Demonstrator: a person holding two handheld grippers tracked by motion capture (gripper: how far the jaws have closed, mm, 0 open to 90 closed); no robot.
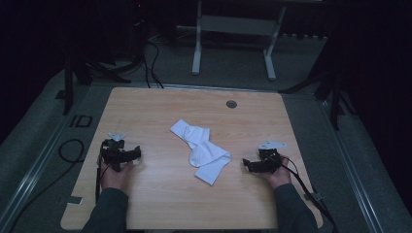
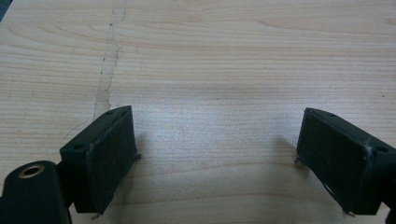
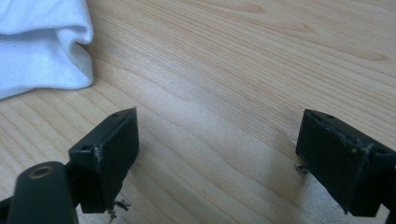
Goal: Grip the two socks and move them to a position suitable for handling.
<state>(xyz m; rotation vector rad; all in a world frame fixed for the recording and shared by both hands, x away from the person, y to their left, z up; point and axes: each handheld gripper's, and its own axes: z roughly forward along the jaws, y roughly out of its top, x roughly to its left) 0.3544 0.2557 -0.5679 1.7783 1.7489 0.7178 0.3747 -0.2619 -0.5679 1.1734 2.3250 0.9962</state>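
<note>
Both my grippers are wide open and empty; the white socks (image 1: pixel 201 148) lie slantwise between them, slightly nearer my right gripper (image 1: pixel 247 164) than my left gripper (image 1: pixel 138 153).

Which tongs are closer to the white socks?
The right tongs are a bit closer: the socks end just beside them, and a sock edge shows in the right gripper view. The left tongs sit farther off, across bare table. Both are open, touching nothing.

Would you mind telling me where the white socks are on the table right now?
In the high view the white socks lie near the middle of the wooden table, between the left hand-held gripper and the right hand-held gripper, touching neither.
</note>
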